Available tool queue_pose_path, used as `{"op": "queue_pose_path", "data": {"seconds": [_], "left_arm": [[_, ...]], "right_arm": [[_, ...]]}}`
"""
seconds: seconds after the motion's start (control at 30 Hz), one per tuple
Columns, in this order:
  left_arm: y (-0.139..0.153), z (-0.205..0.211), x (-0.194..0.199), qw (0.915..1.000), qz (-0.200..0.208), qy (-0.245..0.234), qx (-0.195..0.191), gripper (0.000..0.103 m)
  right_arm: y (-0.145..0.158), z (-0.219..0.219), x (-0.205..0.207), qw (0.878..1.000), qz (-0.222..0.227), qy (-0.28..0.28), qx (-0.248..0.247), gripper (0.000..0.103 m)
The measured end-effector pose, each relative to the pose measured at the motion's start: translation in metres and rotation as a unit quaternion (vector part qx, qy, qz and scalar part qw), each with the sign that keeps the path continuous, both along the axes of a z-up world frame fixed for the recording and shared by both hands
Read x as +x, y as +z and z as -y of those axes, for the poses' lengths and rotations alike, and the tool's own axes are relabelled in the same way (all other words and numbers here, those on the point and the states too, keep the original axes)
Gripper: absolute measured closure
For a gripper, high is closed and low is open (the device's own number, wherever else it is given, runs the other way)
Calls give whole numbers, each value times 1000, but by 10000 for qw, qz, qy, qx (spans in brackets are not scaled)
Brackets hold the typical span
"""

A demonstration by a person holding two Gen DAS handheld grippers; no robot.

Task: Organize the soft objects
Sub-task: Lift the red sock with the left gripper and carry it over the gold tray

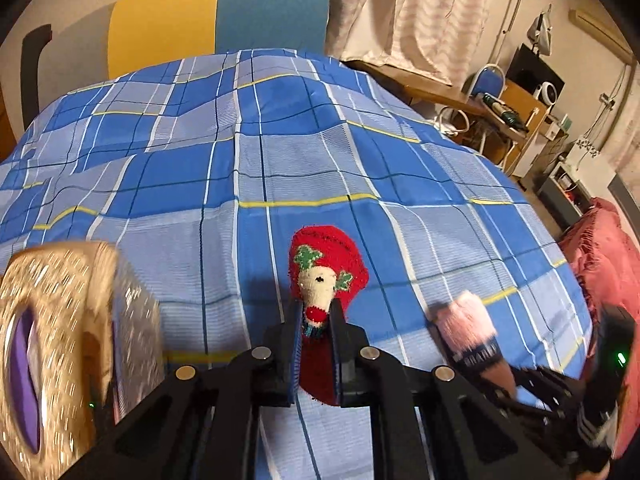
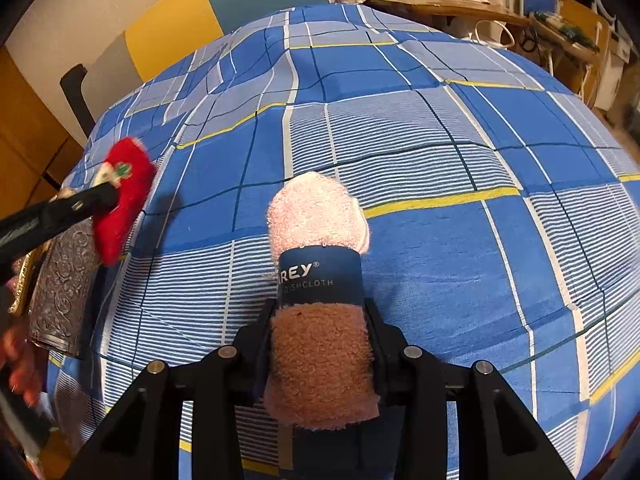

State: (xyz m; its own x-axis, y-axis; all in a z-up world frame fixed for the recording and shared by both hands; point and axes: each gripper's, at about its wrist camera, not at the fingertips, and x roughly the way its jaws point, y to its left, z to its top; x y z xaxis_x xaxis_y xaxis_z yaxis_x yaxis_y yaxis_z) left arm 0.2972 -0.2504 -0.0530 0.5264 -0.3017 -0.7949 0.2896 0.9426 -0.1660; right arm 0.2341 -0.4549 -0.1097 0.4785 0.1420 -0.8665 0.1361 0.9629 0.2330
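Left claw [image 1: 316,344] pinched the fuzzy red Christmas sock [image 1: 326,268] at frame centre; right claw [image 2: 320,360] clamped the rolled pink dishcloth [image 2: 318,216]. Best lowered slowly into the gold glittery box [image 1: 60,320], lower left.

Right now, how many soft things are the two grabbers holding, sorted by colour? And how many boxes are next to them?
Red: 1, the red sock with a knitted face, in the left gripper
Pink: 1, the rolled pink dishcloth with a dark blue band, in the right gripper
Boxes: 1, the gold box on the blue checked cloth
Total: 3
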Motion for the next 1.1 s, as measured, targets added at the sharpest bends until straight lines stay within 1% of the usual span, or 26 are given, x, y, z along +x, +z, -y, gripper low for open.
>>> {"op": "queue_pose_path", "data": {"seconds": [0.13,0.27,0.47,0.63,0.9,1.0,1.1], "left_arm": [[12,-11,-27,9998,150,-50,-115,93],[30,-25,-56,9989,354,-163,-267,93],[51,-50,-92,9966,605,-260,-492,92],[59,-74,-114,9955,725,-255,-545,93],[68,-124,-137,9943,800,26,-709,93],[75,-149,-146,9929,919,202,-725,93],[78,-183,-153,9912,978,523,-718,92]], "right_arm": [[1,-4,-1,9998,47,41,-182,62],[3,-8,-2,9991,120,98,-390,65],[11,-11,-7,9990,281,44,-355,66],[18,-23,-12,9981,444,145,-394,66],[23,-47,-18,9955,625,449,-560,66],[24,-53,-20,9948,685,527,-532,66],[24,-58,-21,9943,707,590,-539,66]]}}
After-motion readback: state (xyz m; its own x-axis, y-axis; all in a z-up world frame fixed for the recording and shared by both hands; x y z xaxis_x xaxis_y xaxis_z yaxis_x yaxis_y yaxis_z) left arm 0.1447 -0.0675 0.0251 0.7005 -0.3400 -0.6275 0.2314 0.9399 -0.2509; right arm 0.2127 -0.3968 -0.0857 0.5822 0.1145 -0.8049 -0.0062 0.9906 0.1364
